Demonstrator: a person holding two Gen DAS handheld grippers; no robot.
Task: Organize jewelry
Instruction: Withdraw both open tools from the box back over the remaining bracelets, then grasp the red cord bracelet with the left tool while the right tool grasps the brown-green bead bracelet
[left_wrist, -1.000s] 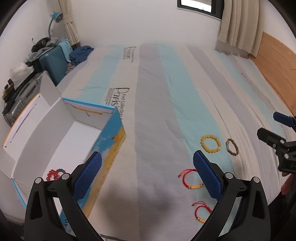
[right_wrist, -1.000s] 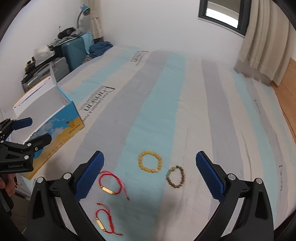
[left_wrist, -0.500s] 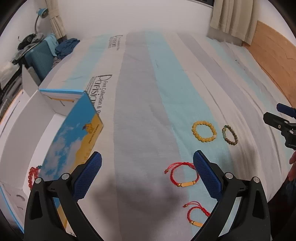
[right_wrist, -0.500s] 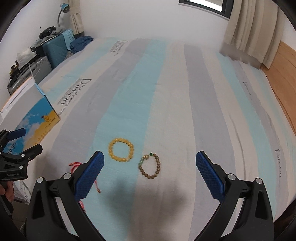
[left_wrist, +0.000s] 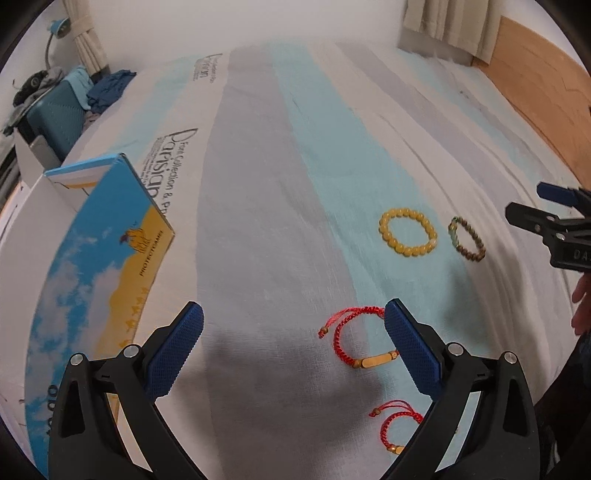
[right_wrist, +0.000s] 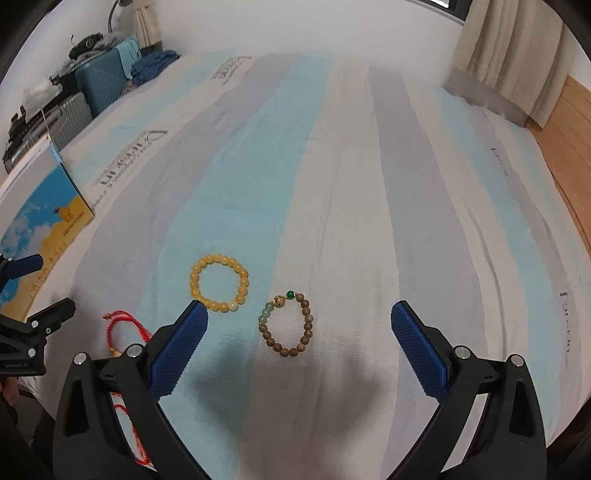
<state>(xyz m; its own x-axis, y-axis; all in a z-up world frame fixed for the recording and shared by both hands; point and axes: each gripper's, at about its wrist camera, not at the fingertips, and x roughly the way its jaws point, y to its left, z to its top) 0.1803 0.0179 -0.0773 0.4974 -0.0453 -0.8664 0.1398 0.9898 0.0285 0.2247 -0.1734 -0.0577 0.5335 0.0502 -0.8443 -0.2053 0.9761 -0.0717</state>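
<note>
Left gripper and right gripper both hovered above the bed, fingers apart and empty. The brown beaded bracelet lay between the right fingers, beside the yellow beaded bracelet.

bed | striped cover | four bracelets | box, contents hidden

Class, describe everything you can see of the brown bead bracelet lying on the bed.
The brown bracelet is a closed ring of round, wood-like brown beads, with a run of pale green beads on one side, one larger patterned cream bead and one dark green bead at its far end. It lies flat on the striped bedsheet, beside the yellow bracelet but apart from it. It sits ahead of the open right gripper, between its fingers in that view; nothing touches it but the sheet.
</note>
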